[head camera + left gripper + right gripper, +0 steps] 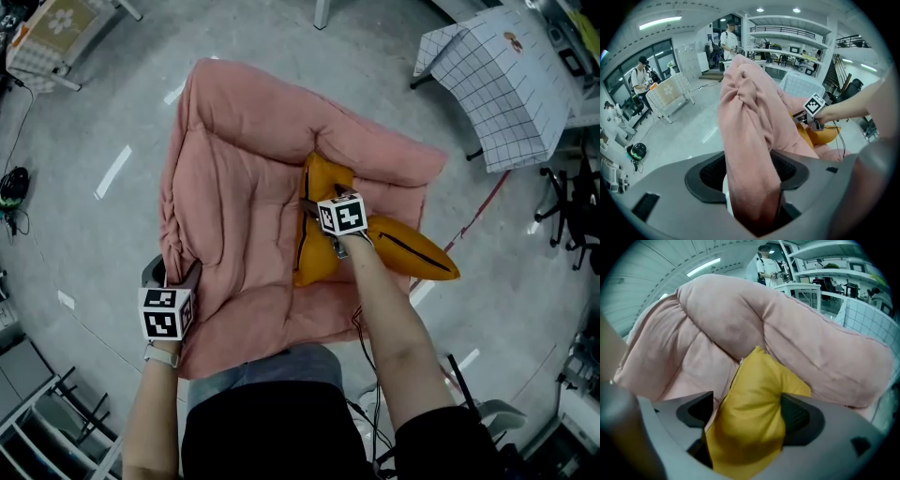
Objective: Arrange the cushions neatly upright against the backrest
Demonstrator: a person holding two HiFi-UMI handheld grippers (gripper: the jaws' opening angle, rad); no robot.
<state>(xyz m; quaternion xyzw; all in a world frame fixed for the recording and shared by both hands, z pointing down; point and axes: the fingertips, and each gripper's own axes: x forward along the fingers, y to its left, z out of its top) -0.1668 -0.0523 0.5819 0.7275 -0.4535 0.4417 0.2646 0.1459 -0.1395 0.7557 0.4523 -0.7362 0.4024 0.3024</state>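
Two jaws on my left gripper (pixel 752 174) pinch the pink chair's (pixel 234 169) side. My right gripper's (pixel 747 416) jaws look spread around the yellow cushion (pixel 759 380), which stands by the backrest (pixel 811 338).

Place: a large open indoor lab or test hall is indicated, not a home.
Floor: a bare grey floor (pixel 141 112) is seen throughout, marked with white tape strips (pixel 113 172) and a red line (pixel 478 211).
Furniture: a table under a grid-printed cloth (pixel 506 84) and a table under a checked cloth (pixel 56 33) are set out in the open; office chairs (pixel 572 220) are grouped at one edge.
Storage: white upper-level shelving (pixel 787 33) is loaded with equipment; lockers (pixel 689 58) are lined along a wall.
Lighting: a ceiling strip light (pixel 660 22) and round recessed lamps (pixel 760 10) are fitted.
Occupants: a standing person (pixel 729 40) and a second person at a table (pixel 640 77) are noted in the background.
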